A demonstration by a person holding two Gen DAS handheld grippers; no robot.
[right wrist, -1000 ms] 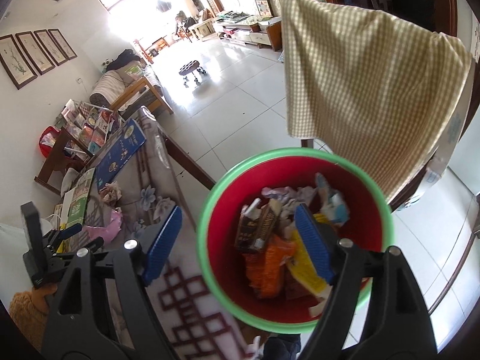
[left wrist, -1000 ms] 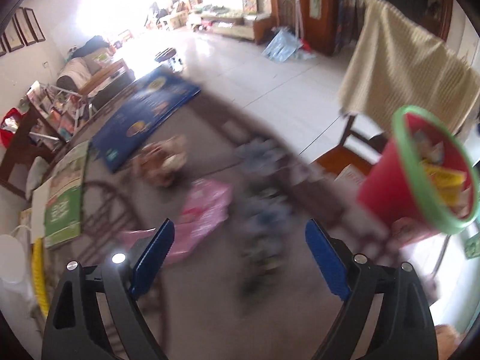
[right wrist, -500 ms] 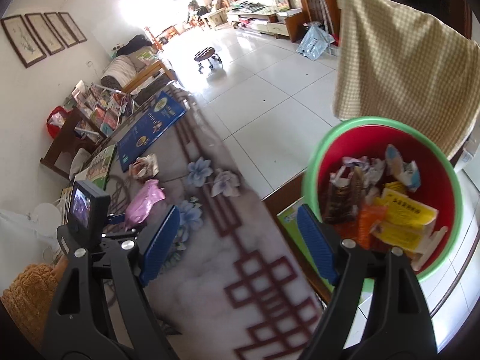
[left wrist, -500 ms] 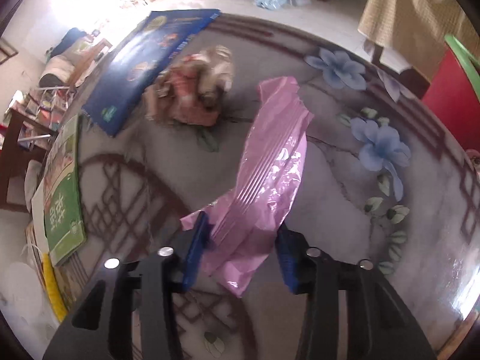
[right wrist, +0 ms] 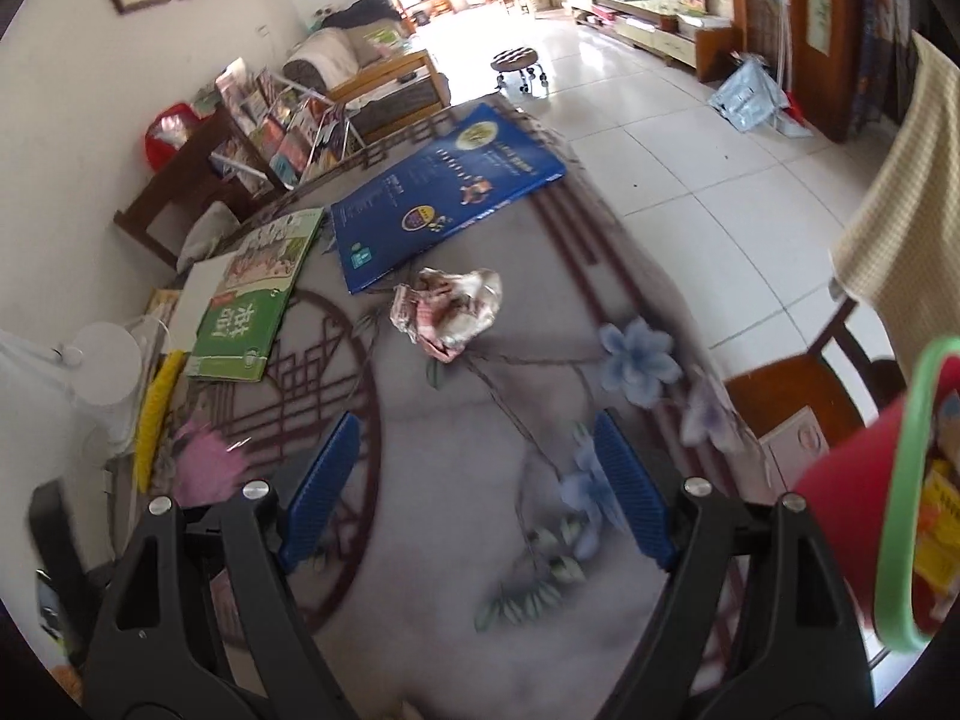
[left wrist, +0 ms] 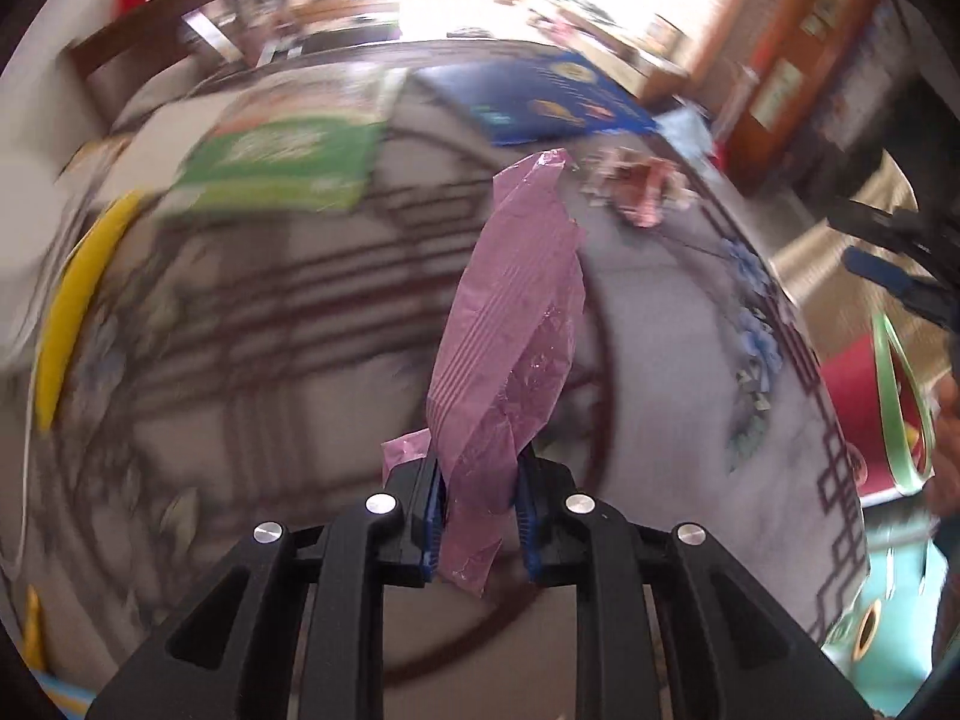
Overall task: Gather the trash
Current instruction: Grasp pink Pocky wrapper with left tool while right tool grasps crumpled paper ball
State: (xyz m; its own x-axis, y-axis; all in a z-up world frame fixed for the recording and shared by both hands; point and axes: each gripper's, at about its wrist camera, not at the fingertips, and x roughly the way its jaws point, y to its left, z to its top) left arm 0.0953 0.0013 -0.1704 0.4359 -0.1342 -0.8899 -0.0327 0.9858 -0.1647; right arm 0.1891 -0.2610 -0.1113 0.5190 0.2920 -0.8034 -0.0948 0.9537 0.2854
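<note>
Left wrist view: my left gripper [left wrist: 477,516] pinches only the pink wrapper's [left wrist: 510,324] bottom end, so it could slip free before reaching the bin [left wrist: 900,396]. Right gripper [right wrist: 474,492] is spread, empty.

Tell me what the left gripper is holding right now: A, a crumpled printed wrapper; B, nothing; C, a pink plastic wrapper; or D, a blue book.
C: in the left wrist view the left gripper is shut on the pink plastic wrapper, while the crumpled printed wrapper lies on the table.
</note>
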